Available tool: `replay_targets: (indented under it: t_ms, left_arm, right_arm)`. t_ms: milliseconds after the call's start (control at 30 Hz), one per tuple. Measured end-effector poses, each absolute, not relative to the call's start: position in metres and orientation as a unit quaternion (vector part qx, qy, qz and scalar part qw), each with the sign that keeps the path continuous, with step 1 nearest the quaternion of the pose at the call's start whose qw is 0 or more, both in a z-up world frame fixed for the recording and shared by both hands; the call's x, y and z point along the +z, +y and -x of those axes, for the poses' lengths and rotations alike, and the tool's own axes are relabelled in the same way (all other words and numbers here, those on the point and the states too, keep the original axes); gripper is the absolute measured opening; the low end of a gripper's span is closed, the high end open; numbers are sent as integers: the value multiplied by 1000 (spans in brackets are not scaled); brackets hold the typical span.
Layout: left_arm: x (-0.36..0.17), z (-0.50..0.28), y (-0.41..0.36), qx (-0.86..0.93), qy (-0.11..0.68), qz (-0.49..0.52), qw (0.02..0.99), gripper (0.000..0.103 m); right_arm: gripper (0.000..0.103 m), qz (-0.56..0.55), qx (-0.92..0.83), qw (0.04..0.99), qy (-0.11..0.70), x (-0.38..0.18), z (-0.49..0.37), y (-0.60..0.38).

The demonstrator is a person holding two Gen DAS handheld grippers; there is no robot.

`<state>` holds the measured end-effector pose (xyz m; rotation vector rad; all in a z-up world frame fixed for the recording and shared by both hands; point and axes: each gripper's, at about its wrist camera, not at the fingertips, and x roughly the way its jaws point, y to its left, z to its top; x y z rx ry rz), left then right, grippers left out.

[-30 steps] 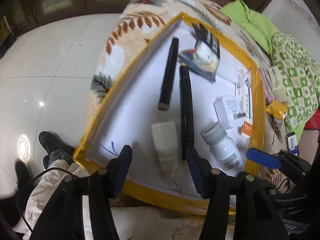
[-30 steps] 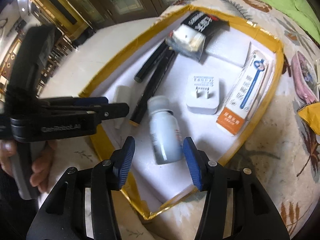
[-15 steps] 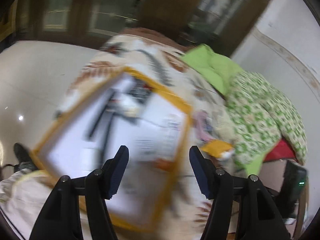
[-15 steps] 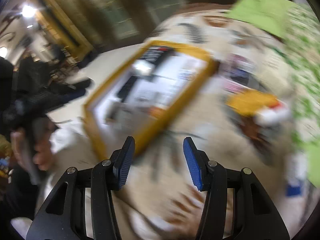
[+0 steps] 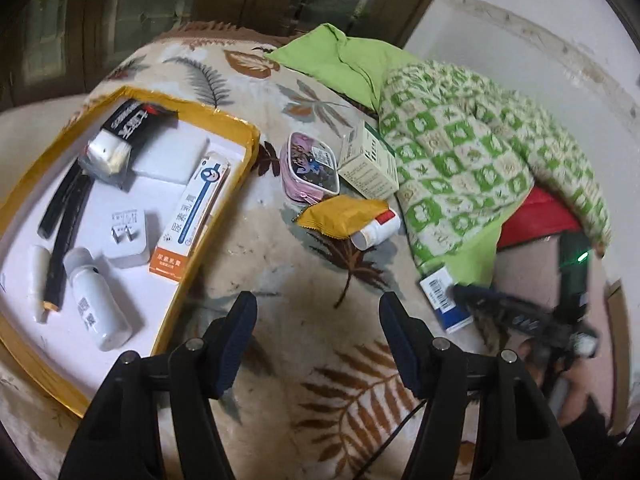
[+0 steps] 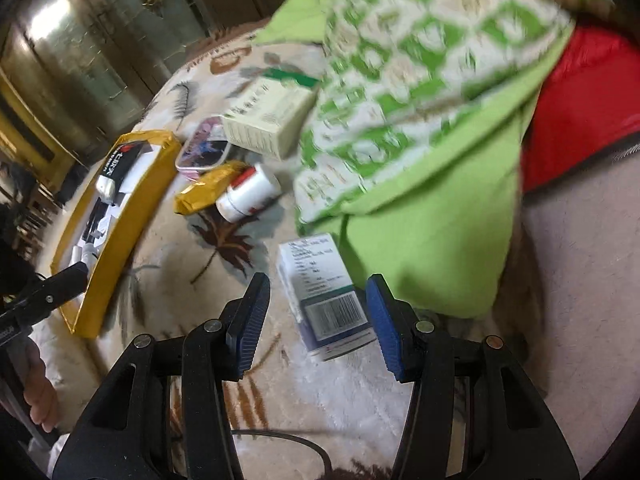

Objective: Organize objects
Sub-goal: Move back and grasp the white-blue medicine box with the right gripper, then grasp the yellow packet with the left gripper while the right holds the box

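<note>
Left wrist view: we hold the left gripper [image 5: 316, 336] over the leaf-patterned blanket [image 5: 320, 280] with its fingers spread wide and nothing between them; its jaws have just been opening. To the left lies the yellow-rimmed tray [image 5: 236, 172], where we see a white bottle [image 5: 98, 304], a white plug adapter [image 5: 126, 238], an orange-and-white ointment box [image 5: 192, 216], two black tubes [image 5: 66, 216] and a black packet [image 5: 124, 132] already lying on its white floor. On the blanket beside the tray sit a pink pouch [image 5: 312, 168], a cream carton [image 5: 368, 160] leaning against the green checked quilt [image 5: 480, 152], a yellow snack packet [image 5: 344, 214] and a small red-capped bottle [image 5: 376, 232] touching that packet. Farther right, the blue-and-white box [image 5: 444, 300] lies near the quilt's edge, with our right gripper [image 5: 480, 298] reaching over it.

In the right wrist view, the right gripper [image 6: 316, 316] hangs with its blue pads [image 6: 248, 320] apart on either side of the blue-and-white box [image 6: 324, 296]. The box lies flat on the blanket, barcode end toward us, and there is a gap between it and each pad. The tray [image 6: 120, 236] shows at the left, well apart from this box. The picture is blurred toward the quilt.
</note>
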<state>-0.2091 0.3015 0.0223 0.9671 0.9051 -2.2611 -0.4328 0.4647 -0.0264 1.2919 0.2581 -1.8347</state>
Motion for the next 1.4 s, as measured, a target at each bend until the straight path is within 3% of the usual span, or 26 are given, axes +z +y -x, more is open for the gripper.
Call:
replay_targets:
  t_ms: [167,200,333,533,733,967,1033,1067,1300,1367,1400]
  left_arm:
    - [15,211,298,-822,357,-363,254,64]
    - [16,213,299,-823,357,-362,252,64]
    - [21,233,302,-829,333,-376,245,64]
    - [9,277,288,-838,250,-413,256,64]
    - [-21,318,289,-839,117,-460,266,64]
    - [-33,340,284,-840,71,-463,275,63]
    - [-35,348,283,-843,77,-465,259,44]
    - [-38,352,284,-841,78,-471,255,41]
    - [-50,358,290,-828,55,-498,252,43]
    - [-51,359,292,-824,46,-501,260,54]
    - [-52,361,293,-822,37,-503,264,64]
  right_arm:
    - [50,-538,-718,432,87,-48,430,459]
    - [45,-536,-718,437,82,-48,426,458]
    - [43,-522,-736,422,87,-46,410,451]
    - [41,-519,-741,417,84,-52,395,442]
    - [42,-518,-739,422,85,-55,394,440]
    - [42,-528,-729,429,73,-58,399,438]
    - [42,-529,-728,430,72,-58,400,437]
    - [42,-530,-727,430,72,-58,400,438]
    - [42,-536,-724,429,68,-58,399,440]
    - [42,-538,-723,429,63,-58,399,443]
    - [42,-537,-723,429,64,-58,400,443]
